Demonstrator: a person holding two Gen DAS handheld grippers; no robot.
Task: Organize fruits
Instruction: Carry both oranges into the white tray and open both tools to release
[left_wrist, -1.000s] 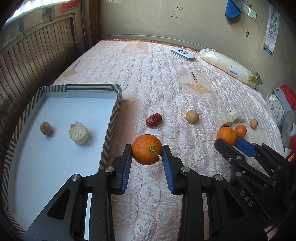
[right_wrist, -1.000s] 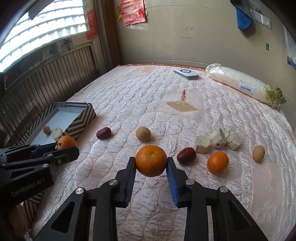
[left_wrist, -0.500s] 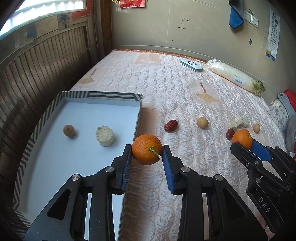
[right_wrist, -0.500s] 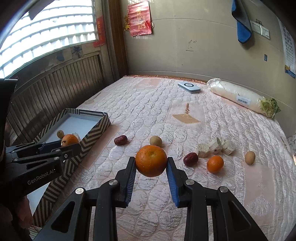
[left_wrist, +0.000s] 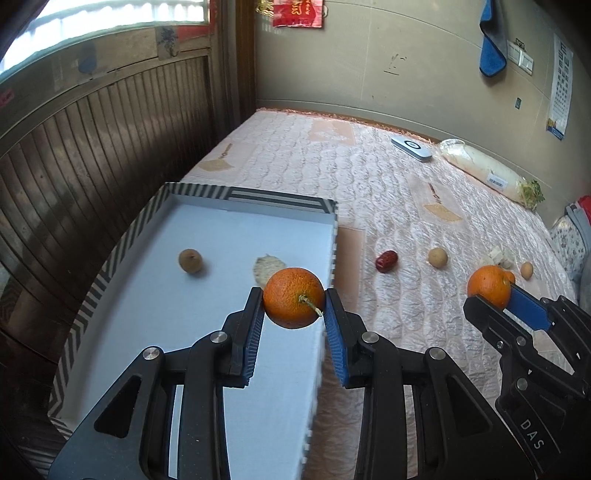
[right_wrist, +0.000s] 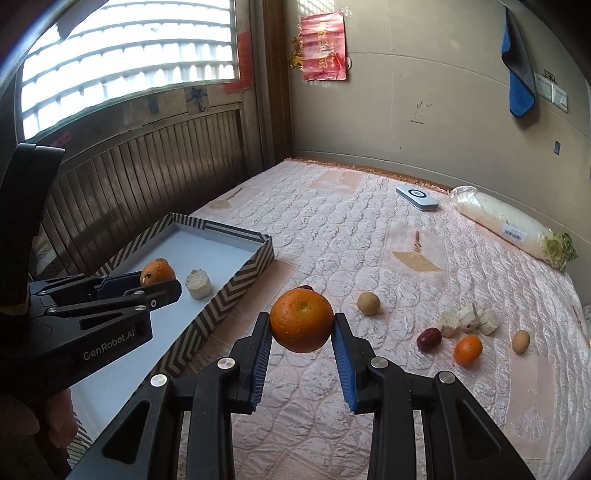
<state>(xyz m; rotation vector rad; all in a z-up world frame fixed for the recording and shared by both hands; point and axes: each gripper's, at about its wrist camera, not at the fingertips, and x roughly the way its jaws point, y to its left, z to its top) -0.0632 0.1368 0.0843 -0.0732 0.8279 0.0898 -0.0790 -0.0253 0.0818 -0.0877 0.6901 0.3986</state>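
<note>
Already each hand-held gripper, left (left_wrist: 294, 308) and right (right_wrist: 302, 324), is carrying an orange (left_wrist: 294, 297) toward the tray (left_wrist: 122, 243), while several fruits (right_wrist: 467, 350) are lying on the bed (right_wrist: 332, 229).

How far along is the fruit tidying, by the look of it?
Early on. The striped tray holds just a small brown fruit and a pale chunk. Each gripper carries an orange: left gripper over the tray, right gripper above the quilt. Left lying on the quilt: red date, small orange, two tan fruits, pale chunks.
</note>
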